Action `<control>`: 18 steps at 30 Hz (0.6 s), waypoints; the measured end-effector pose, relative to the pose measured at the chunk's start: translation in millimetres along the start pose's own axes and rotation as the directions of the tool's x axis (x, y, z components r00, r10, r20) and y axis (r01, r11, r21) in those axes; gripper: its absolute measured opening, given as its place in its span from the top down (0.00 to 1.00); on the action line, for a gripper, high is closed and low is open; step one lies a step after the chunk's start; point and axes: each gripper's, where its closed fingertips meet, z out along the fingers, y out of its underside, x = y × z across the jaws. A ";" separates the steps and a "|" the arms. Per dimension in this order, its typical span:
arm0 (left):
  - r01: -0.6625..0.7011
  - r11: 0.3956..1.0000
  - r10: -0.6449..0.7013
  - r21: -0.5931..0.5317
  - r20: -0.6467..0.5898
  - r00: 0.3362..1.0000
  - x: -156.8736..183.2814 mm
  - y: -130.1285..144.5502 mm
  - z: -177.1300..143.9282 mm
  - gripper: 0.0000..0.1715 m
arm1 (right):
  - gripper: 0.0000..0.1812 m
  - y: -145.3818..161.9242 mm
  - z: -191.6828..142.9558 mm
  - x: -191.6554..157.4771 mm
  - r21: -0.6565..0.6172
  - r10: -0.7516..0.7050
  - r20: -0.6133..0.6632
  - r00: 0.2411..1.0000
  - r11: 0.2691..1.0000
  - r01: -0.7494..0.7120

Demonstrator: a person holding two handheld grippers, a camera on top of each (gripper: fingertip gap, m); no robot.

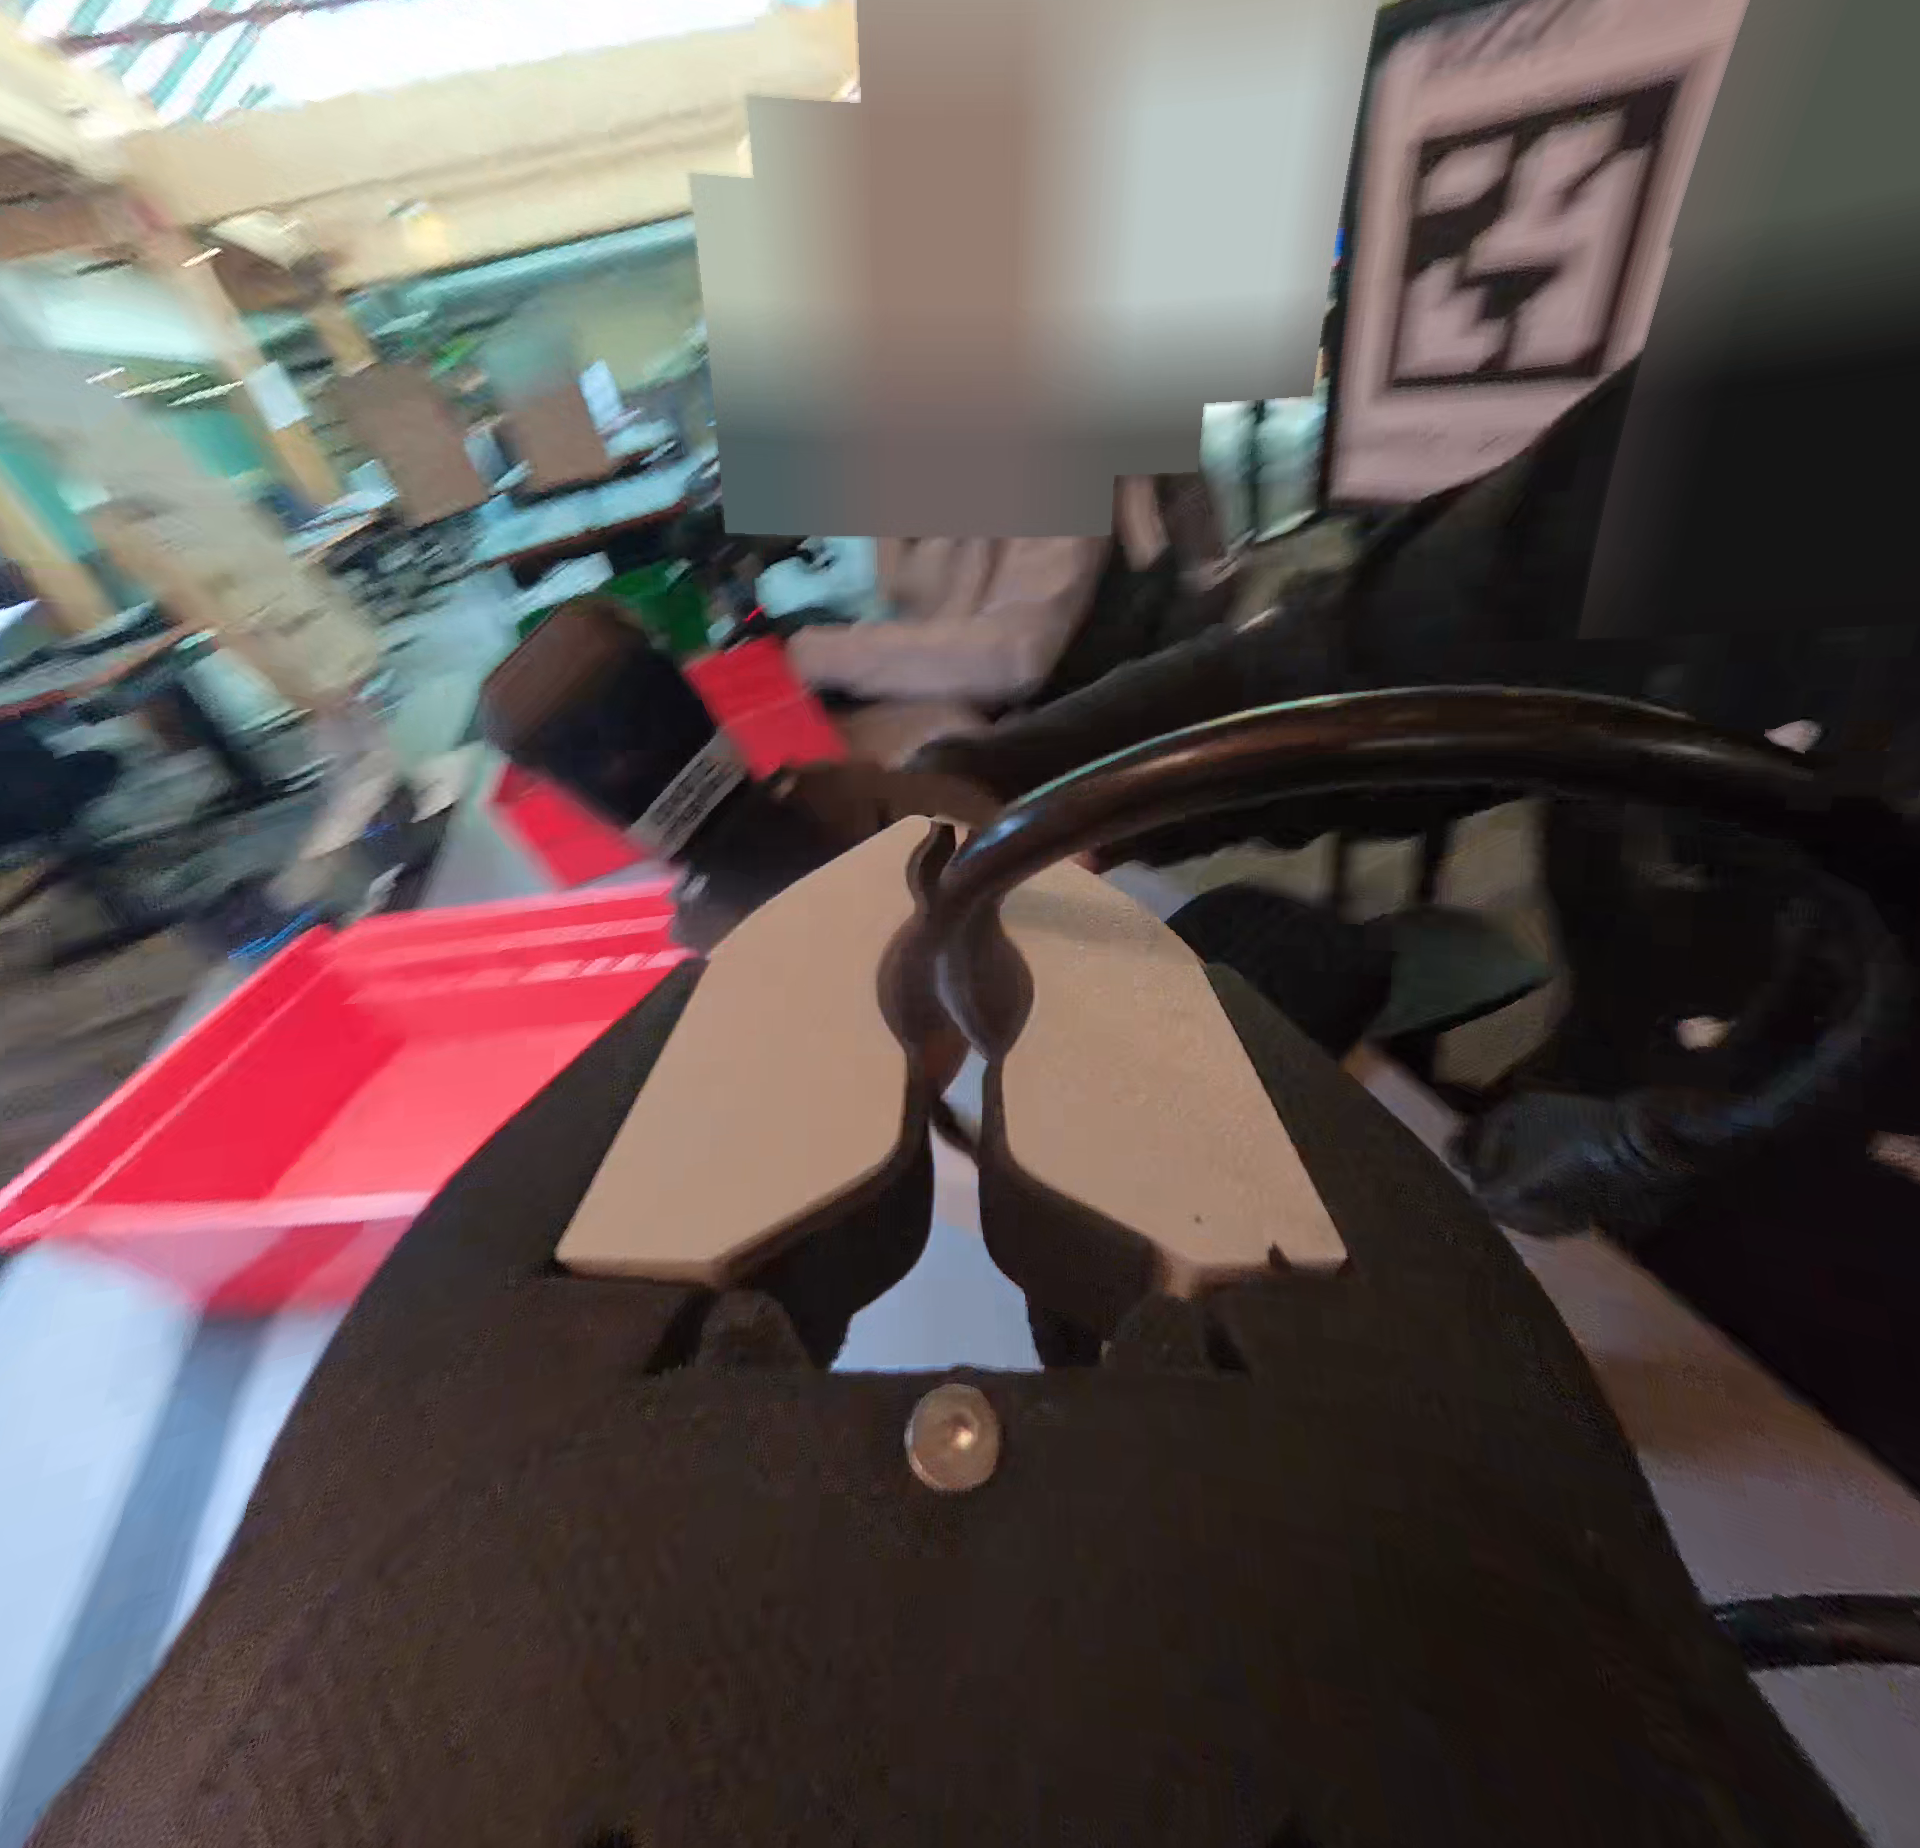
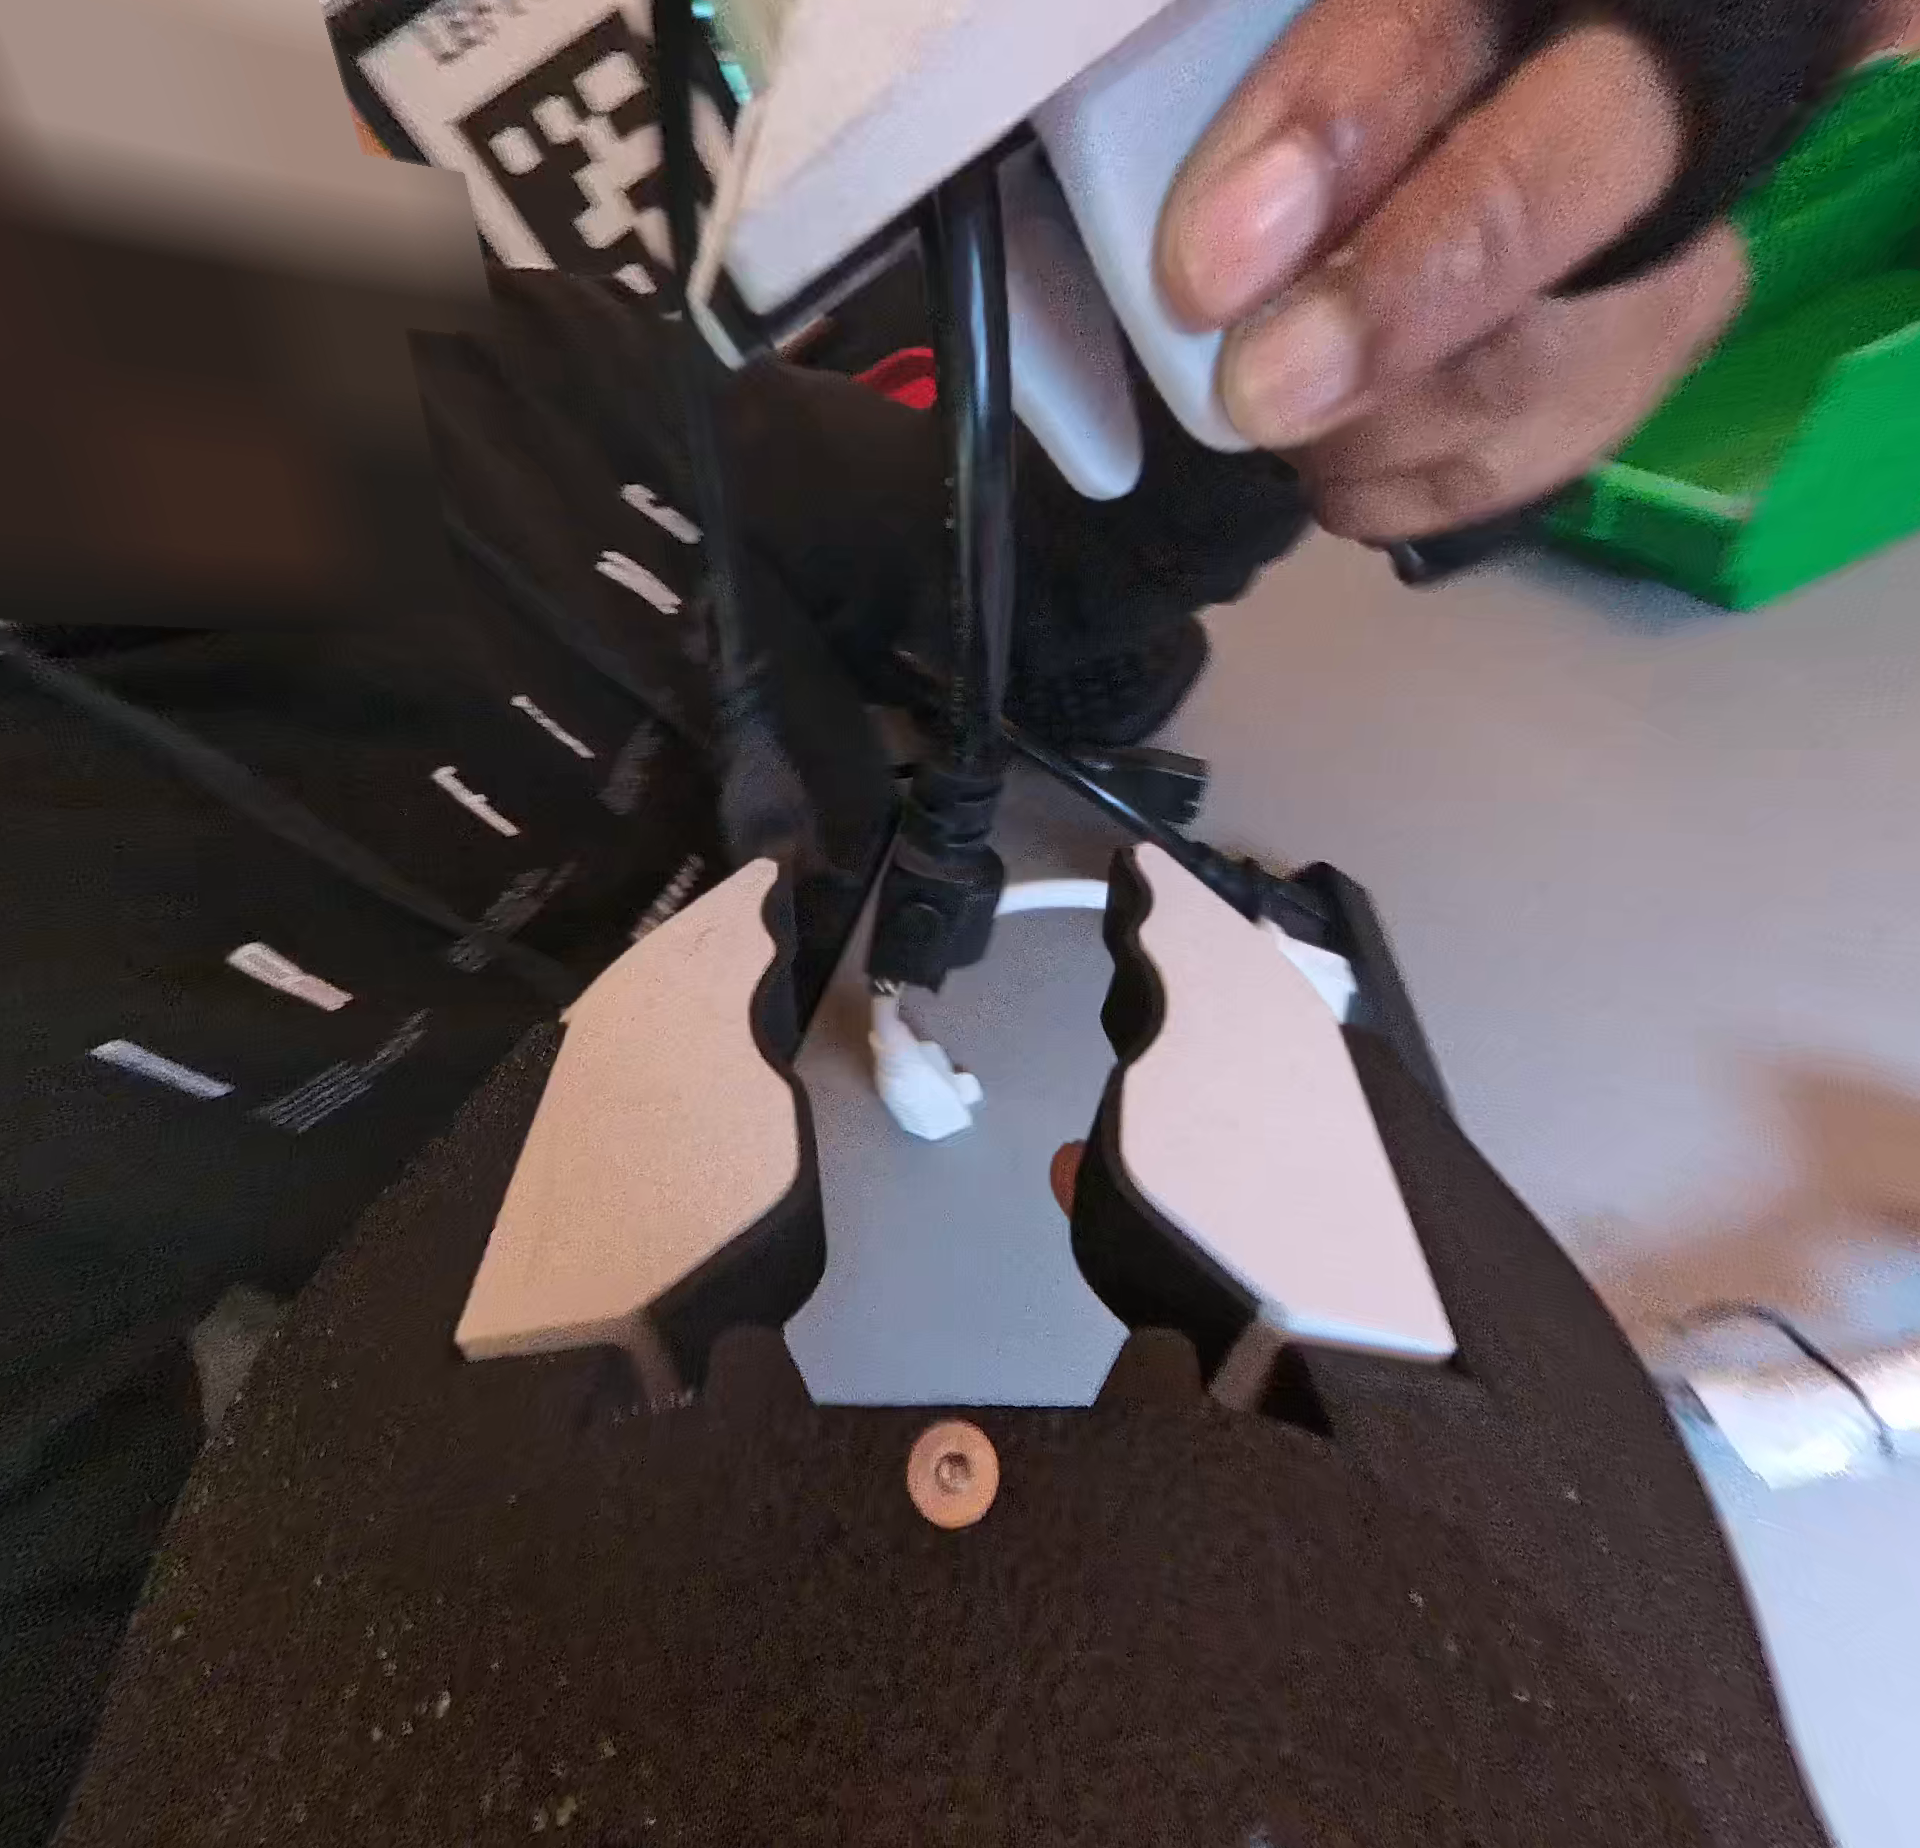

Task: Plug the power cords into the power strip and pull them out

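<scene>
Cord work is mid-way: the left tool (image 1: 951, 925) has its jaws pinched together on a black power cord (image 1: 1351, 728), gripped near the fingertips, and the cord arcs away to the right in the left wrist view. In the right wrist view the same cord hangs straight down from that tool, and its black plug (image 2: 935, 915) dangles with the prongs pointing down, just above the grey desk (image 2: 1507, 863) and not seated in anything. The power strip (image 2: 343, 915), long and black with a row of pale markings, lies at the left of that view, beside the plug but apart from it.

The right tool (image 2: 951, 925) stands wide open with nothing between its fingers; the plug hangs just past its fingertips, roughly in line with the gap. My reading is that this is the carry between strip and desk. Whether the plug is on its way in or has come out cannot be told. The next move likely calls for the right tool to close on the plug body and steady it, since a plug held only by its cord will swing and twist.

Around it: a red bin (image 1: 343, 1071) at the left, a small white piece (image 2: 920, 1081) on the desk under the plug, a thinner black cable (image 2: 1143, 822) crossing near the right fingertip, and a green bin (image 2: 1787, 385) at far right. The thin cable and the white piece could snag.
</scene>
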 end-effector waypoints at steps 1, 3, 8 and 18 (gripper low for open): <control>0.040 0.997 -0.033 0.068 -0.103 0.994 5.3 -6.2 2.4 0.99 | 0.68 -0.6 4.6 -7.2 -0.006 -0.001 0.062 0.998 1.000 0.002; 0.154 0.975 -0.096 0.160 -0.321 0.942 15.9 -18.3 5.7 0.98 | 0.69 -6.9 13.3 -24.1 0.017 -0.007 0.189 0.982 1.000 0.004; 0.336 0.917 -0.146 0.213 -0.604 0.783 18.4 -33.0 17.6 0.99 | 0.75 -25.7 29.9 -32.3 0.117 -0.139 0.192 0.972 0.986 0.118; 0.584 0.811 -0.422 0.047 -0.644 0.638 -23.0 8.4 11.6 0.86 | 0.85 -22.3 26.8 -12.1 0.159 -0.209 -0.054 0.976 0.963 0.215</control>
